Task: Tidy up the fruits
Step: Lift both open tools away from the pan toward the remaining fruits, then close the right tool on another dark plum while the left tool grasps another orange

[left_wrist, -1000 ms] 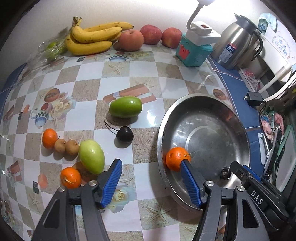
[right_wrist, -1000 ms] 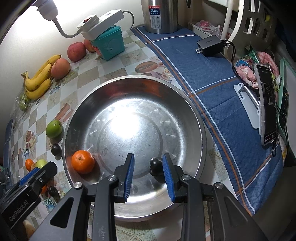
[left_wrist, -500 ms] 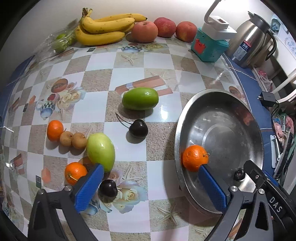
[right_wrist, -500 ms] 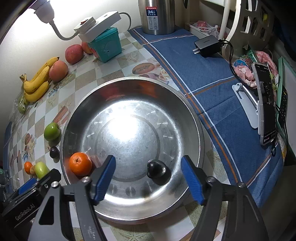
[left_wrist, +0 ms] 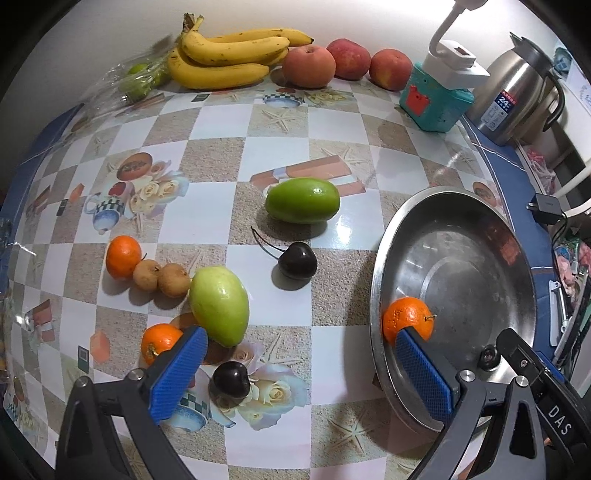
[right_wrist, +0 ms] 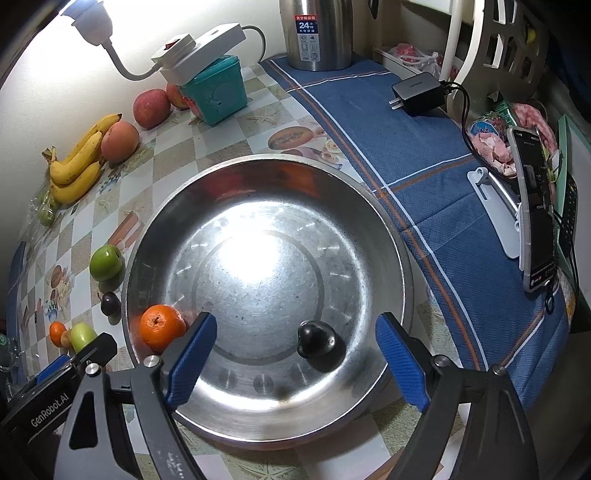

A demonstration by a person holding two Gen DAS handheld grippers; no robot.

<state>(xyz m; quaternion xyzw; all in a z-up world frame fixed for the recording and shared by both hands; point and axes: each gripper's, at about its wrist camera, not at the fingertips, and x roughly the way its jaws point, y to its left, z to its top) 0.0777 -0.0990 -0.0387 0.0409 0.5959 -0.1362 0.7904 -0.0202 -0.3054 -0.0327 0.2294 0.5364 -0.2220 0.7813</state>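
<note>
A steel bowl [right_wrist: 369, 206] holds an orange [right_wrist: 161, 325] by its left wall and a dark cherry [right_wrist: 314, 338] near the front. My right gripper [right_wrist: 295, 350] hangs over the bowl, its jaws still opening; the cherry lies loose between them, untouched. My left gripper [left_wrist: 301, 360] stands wide open over the checkered cloth beside the bowl [left_wrist: 376, 273]. The orange [left_wrist: 406, 323] lies just behind its right finger. Another dark cherry [left_wrist: 231, 379] rests on the cloth between its fingers. A small orange [left_wrist: 159, 340], a pale green fruit [left_wrist: 218, 304] and a stemmed cherry [left_wrist: 297, 260] lie beyond.
Bananas [left_wrist: 229, 59], peaches [left_wrist: 310, 64] and a bagged green fruit stand at the back wall. A green fruit [left_wrist: 303, 199], another orange [left_wrist: 122, 256] and two brown longans [left_wrist: 160, 275] lie mid-cloth. A teal box [right_wrist: 216, 90], a kettle [right_wrist: 314, 33], a charger and a phone sit to the right.
My right gripper opened and let the dark cherry drop into the bowl. My left gripper opened wide off the orange and shifted left, bringing a second cherry between its fingers.
</note>
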